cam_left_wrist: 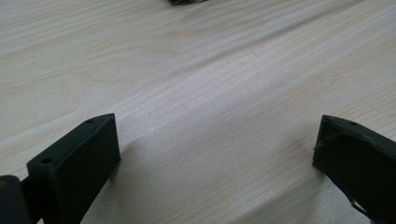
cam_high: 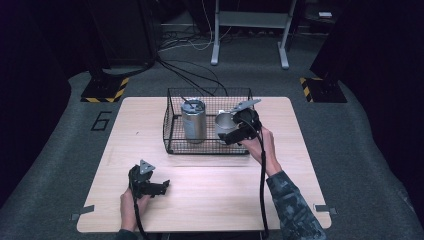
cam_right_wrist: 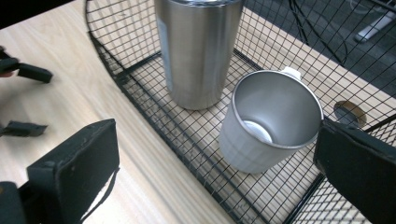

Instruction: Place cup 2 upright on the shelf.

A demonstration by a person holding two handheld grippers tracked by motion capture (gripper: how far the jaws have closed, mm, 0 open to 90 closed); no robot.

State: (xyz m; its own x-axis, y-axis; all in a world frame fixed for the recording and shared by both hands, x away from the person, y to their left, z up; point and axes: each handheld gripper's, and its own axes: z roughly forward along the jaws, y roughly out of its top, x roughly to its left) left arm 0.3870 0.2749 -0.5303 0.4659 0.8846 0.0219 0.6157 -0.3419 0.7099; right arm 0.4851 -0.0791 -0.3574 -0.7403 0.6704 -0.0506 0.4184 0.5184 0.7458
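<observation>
Two steel vessels stand in the wire basket (cam_high: 170, 120): the open metal cup (cam_right_wrist: 273, 121), which your right gripper (cam_high: 240, 131) hovers over with its jaws spread wide and nothing between them, and just beside it the taller tumbler (cam_right_wrist: 198, 51). You look to be at the reach for the cup, so the next move calls for lowering the jaws past the basket's near wall and setting them on either side of the rim without knocking the tumbler. Your left gripper (cam_high: 152, 186) rests spread and empty on the wooden table (cam_left_wrist: 224, 84), well apart from the basket.
</observation>
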